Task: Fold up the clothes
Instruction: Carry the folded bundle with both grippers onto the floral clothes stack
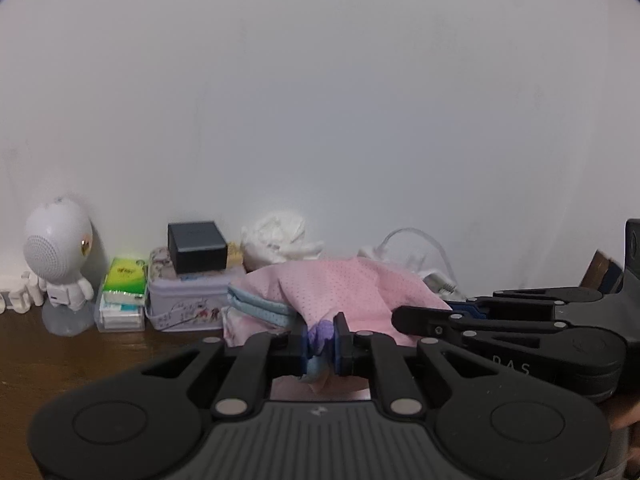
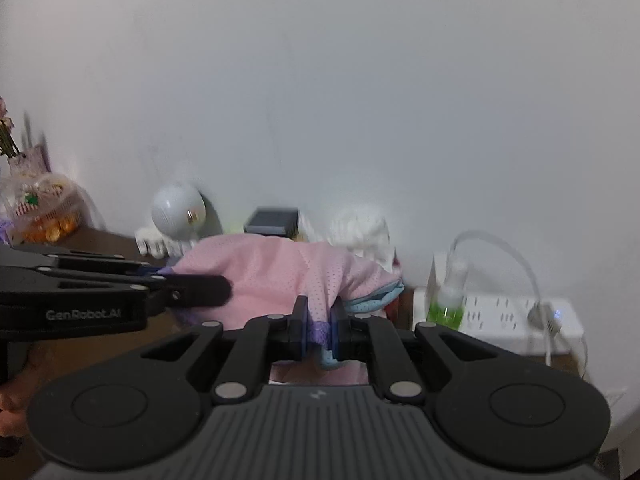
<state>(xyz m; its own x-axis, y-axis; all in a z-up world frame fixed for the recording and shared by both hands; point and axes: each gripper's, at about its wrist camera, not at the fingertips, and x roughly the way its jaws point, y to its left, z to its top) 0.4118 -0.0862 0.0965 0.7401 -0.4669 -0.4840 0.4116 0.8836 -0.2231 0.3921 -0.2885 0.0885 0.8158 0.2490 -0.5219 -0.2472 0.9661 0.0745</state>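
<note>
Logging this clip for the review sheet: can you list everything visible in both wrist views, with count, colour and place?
garment: one, pink mesh with blue and purple trim, held up between both grippers
robot-shaped speaker: one, white, far left by the wall
tissue packs: a small stack, green and white, right of the speaker
tin: one, lilac with flower print, mid table
box: one, black, on the tin
crumpled cloth: one, white, by the wall
power strip: one, white, right side, cable plugged in
bottle: one, green, before the strip
table: one, brown wood
left gripper: black, shut on the garment
right gripper: black, shut on the garment
</note>
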